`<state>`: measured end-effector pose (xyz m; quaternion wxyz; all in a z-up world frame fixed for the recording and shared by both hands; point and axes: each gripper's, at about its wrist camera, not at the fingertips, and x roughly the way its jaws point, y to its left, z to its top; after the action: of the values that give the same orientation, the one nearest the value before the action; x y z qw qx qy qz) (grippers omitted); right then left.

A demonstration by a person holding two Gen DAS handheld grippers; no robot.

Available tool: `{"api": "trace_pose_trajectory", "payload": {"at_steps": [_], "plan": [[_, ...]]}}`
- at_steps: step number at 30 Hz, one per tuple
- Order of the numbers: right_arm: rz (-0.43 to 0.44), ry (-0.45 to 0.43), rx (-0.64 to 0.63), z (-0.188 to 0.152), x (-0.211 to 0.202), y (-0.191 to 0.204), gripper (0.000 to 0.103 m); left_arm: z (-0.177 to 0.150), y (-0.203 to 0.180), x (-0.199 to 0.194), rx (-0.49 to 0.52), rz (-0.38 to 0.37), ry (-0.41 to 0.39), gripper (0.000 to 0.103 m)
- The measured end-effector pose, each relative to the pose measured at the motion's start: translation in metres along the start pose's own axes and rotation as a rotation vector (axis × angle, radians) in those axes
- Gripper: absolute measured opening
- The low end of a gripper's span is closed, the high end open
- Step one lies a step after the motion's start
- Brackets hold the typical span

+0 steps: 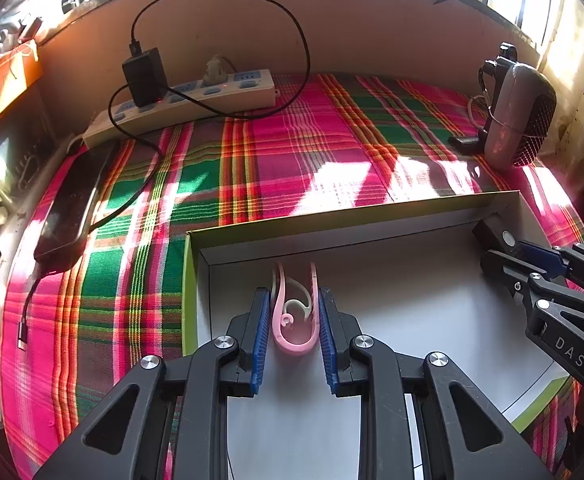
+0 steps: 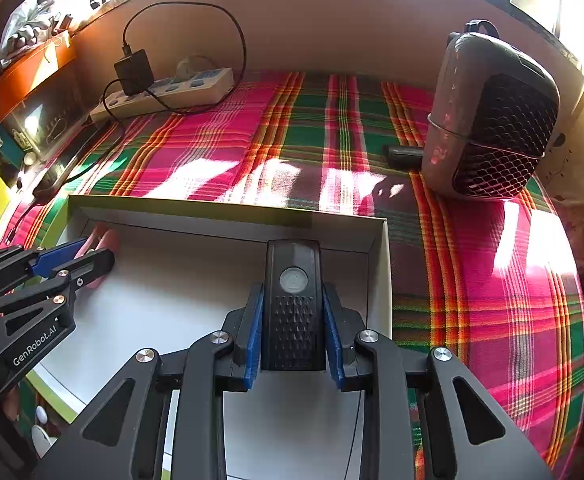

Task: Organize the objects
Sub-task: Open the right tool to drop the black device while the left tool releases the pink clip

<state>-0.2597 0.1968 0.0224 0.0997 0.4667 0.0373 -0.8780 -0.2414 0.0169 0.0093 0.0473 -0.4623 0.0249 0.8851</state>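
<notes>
Left gripper (image 1: 294, 322) jaws pinch the pink clip (image 1: 294, 320) at the box's (image 1: 372, 210) 10 o'clock corner; right gripper (image 2: 293, 326) jaws clamp the black device (image 2: 293, 304) at its 2 o'clock corner. Both look low inside the walls. I'd ease each down to the floor, then open jaws slowly so nothing skids
</notes>
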Motion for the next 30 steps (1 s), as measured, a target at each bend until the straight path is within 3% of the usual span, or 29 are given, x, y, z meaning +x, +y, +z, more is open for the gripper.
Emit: {"api": "trace_pose_trajectory", "payload": {"at_steps": [15,21,30], "plan": [[-0.027,-0.008,0.001,0.0,-0.001,0.002,0.029,0.001,-0.001,0.0,-0.002,-0.002,0.001,0.022],[-0.026,-0.023,0.011,0.0,-0.006,0.002,0.042,0.001,0.002,-0.005,-0.02,-0.018,-0.007,0.028],[-0.02,-0.052,0.033,-0.006,-0.023,0.0,0.043,-0.003,0.003,-0.03,-0.023,-0.035,-0.048,0.029]]}}
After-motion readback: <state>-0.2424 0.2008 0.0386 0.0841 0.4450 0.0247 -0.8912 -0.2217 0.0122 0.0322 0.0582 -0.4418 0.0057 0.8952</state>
